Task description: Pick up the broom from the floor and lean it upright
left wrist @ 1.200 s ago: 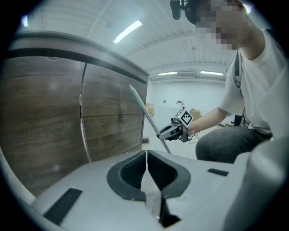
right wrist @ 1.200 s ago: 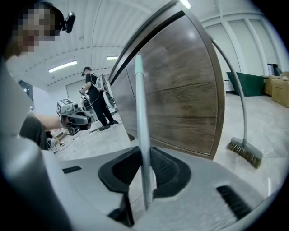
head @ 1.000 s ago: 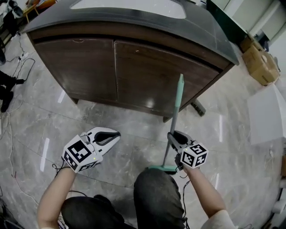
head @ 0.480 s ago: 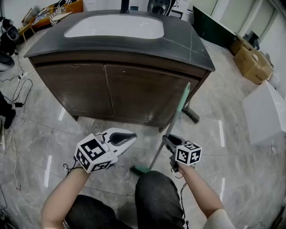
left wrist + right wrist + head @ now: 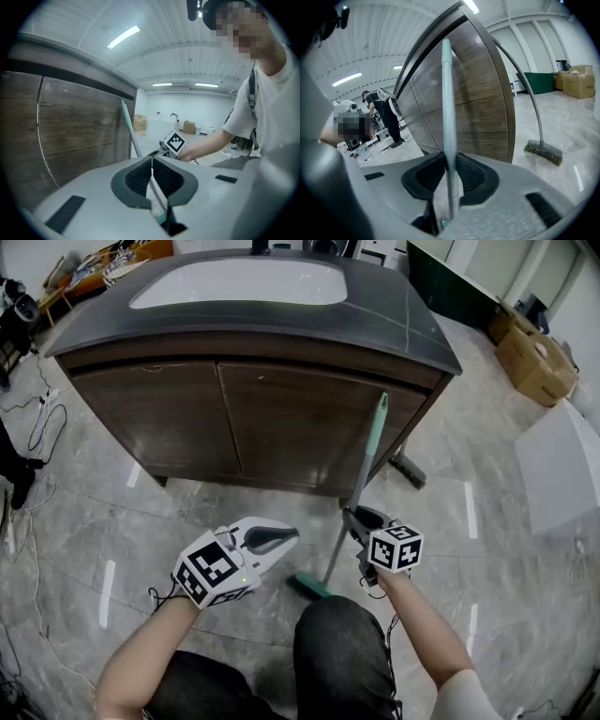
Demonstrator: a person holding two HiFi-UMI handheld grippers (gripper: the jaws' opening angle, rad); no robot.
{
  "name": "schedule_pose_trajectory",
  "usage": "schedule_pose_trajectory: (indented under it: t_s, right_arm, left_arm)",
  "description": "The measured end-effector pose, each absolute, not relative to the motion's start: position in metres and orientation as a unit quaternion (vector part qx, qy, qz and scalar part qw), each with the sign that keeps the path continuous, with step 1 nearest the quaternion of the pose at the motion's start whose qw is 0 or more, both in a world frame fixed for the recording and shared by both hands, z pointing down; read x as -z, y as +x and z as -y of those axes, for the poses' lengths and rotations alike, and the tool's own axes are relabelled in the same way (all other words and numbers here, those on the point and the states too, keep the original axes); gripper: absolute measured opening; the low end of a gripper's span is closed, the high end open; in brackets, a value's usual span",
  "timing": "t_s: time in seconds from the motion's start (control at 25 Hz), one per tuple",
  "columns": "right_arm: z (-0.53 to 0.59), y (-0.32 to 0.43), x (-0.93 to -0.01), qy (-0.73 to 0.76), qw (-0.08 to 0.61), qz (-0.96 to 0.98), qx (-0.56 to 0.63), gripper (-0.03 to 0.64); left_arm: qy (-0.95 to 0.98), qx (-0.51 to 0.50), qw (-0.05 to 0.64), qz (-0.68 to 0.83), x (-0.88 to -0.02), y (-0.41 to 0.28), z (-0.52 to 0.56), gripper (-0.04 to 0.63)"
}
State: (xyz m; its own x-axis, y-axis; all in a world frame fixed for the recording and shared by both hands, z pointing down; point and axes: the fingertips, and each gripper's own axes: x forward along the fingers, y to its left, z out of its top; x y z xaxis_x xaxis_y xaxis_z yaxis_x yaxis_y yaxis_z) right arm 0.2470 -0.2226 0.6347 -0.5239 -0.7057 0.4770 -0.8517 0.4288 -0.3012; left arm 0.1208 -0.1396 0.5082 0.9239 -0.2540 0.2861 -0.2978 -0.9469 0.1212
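Cabinet (image 5: 281, 418): broom (image 5: 366, 465) stands near-upright at its front, head on the floor. Tip probably touches the wood; I can't confirm. My right gripper (image 5: 353, 517) clamps the handle, jaws just eased slightly. My left gripper (image 5: 289, 536): pads together, empty. Left: release.

Bright, even, cool light falls from ceiling strip lamps (image 5: 124, 36), which the glossy floor (image 5: 75, 521) mirrors as short white streaks. Shadows are soft, deepest under the cabinet (image 5: 244, 418). The head view is sharp but bowed at its edges. Both gripper views are fisheye with black corners, and the near broom (image 5: 446, 117) looks slightly soft.
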Motion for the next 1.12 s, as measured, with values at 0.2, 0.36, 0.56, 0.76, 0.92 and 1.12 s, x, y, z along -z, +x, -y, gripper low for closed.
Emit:
schedule_pose_trajectory:
  t_s: [0.2,0.36,0.56,0.76,0.92,1.12]
  right_arm:
    - [0.222,0.241,-0.633,0.459,0.142,0.839,-0.255,0.14]
    - [0.223,0.24,-0.627,0.459,0.143,0.842,-0.246,0.146]
    - [0.214,0.244,-0.615,0.455,0.144,0.847,-0.236,0.153]
    - [0.202,0.246,-0.589,0.452,0.15,0.857,-0.198,0.153]
    - [0.195,0.236,-0.56,0.445,0.147,0.869,-0.159,0.152]
    - [0.187,0.207,-0.536,0.41,0.132,0.89,-0.15,0.134]
  left_arm:
    - [0.977,-0.123,0.081,0.155,-0.504,0.118,0.145,0.011]
    - [0.976,-0.123,0.081,0.16,-0.507,0.115,0.151,0.011]
    - [0.977,-0.131,0.076,0.152,-0.51,0.119,0.148,0.011]
    - [0.977,-0.137,0.07,0.146,-0.512,0.118,0.143,0.011]
    - [0.978,-0.141,0.061,0.145,-0.512,0.111,0.142,0.011]
    - [0.976,-0.127,0.076,0.159,-0.515,0.099,0.144,0.011]
